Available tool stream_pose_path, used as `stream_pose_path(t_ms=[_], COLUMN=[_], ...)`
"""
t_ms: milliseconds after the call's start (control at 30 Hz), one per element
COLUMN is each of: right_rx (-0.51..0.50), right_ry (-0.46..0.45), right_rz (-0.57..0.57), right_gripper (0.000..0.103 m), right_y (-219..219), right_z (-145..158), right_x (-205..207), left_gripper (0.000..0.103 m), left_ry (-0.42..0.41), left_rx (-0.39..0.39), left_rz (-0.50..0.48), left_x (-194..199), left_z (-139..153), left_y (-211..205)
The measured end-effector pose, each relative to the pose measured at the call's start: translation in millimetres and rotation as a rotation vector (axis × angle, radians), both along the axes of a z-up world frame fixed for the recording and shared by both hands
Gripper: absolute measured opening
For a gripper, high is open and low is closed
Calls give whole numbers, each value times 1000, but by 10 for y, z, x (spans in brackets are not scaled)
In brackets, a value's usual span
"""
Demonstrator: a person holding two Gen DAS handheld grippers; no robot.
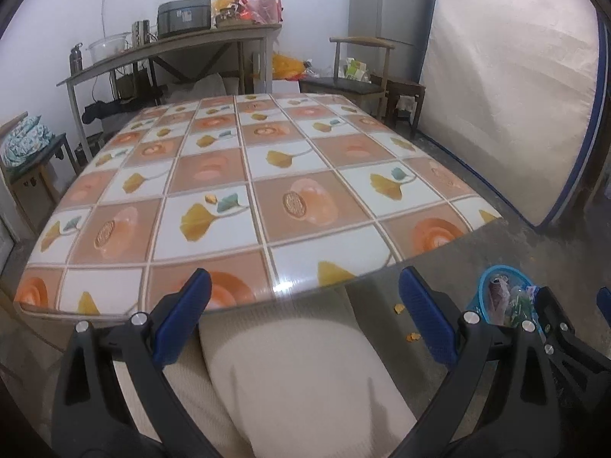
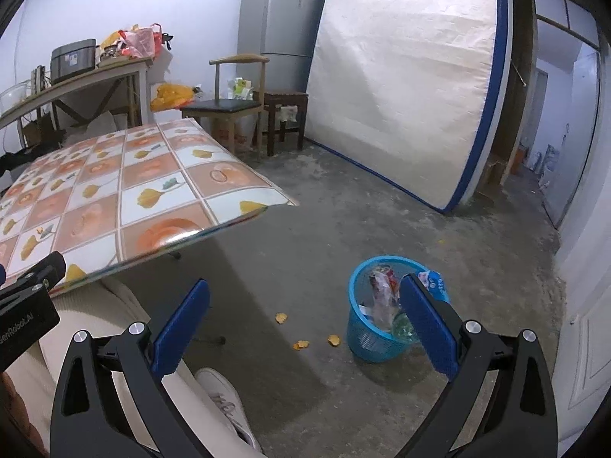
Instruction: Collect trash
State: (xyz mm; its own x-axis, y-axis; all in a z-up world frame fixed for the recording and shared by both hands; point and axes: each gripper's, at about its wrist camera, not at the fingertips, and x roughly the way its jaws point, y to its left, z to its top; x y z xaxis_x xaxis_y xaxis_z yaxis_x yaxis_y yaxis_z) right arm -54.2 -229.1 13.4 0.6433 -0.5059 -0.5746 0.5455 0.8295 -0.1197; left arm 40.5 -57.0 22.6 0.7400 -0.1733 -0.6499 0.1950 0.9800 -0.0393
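Observation:
A blue plastic waste basket (image 2: 366, 339) stands on the concrete floor, stuffed with wrappers and a green bottle; it also shows in the left wrist view as the waste basket (image 1: 482, 293). Small orange scraps (image 2: 282, 318) lie on the floor left of it, seen too as orange scraps (image 1: 399, 308). One small orange scrap (image 1: 209, 199) sits on the tiled table (image 1: 267, 175). My left gripper (image 1: 303, 315) is open at the table's near edge, holding nothing. My right gripper (image 2: 303, 318) is open above the floor, its right finger in front of the basket.
A person's light trousers (image 1: 290, 378) and white shoe (image 2: 225, 400) are under the grippers. A mattress (image 2: 404, 76) leans on the wall, with a fridge (image 2: 278, 26), a chair (image 2: 225, 107) and a stool (image 2: 286, 114) behind. A cluttered side table (image 1: 168, 49) stands at the back left.

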Motion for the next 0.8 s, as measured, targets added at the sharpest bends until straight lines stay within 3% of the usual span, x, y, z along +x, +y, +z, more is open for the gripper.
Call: stream_pose_path(t_ms=[800], right_rx=[28], right_ry=[57], right_rz=[-75], right_gripper=[97], right_y=[-214], right_z=[-94], right_x=[-188], left_gripper=[95], left_ry=[82], left_rx=[17], left_rz=[-86], left_x=[-116], left_z=[-147], left_y=[-216])
